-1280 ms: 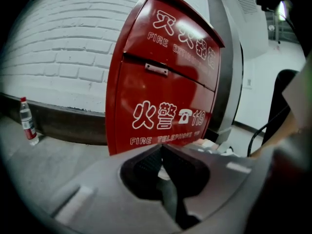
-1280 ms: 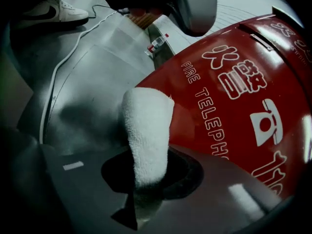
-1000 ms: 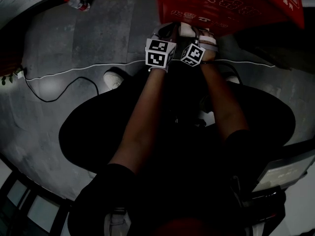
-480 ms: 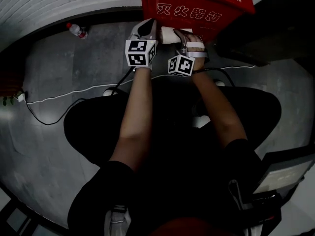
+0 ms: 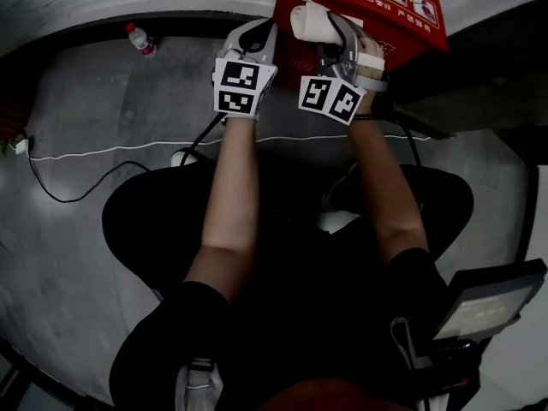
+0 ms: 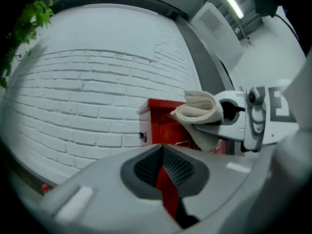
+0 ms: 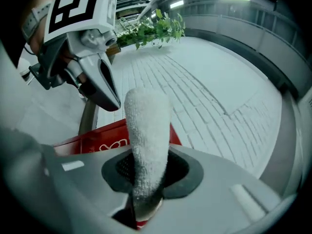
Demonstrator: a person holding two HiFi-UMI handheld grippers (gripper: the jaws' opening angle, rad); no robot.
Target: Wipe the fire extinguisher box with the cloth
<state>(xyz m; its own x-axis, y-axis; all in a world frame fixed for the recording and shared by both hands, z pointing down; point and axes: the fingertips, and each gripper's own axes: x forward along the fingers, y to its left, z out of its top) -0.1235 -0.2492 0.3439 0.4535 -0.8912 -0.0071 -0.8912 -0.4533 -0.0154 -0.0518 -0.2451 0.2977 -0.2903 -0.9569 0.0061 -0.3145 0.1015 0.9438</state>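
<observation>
Cloth (image 7: 146, 130) stands rolled and clamped between the closed jaws of the right gripper (image 7: 146, 177), sticking out ahead of them. Just beyond its tip is the red fire extinguisher box (image 5: 390, 11), set against a white brick wall (image 6: 87, 96); whether they touch is unclear. The left gripper (image 6: 165, 169), just beside, has its jaws together on nothing. Wiping looks about to begin: the next move calls for pressing the cloth onto the box and sweeping. Both forearms reach forward, side by side.
</observation>
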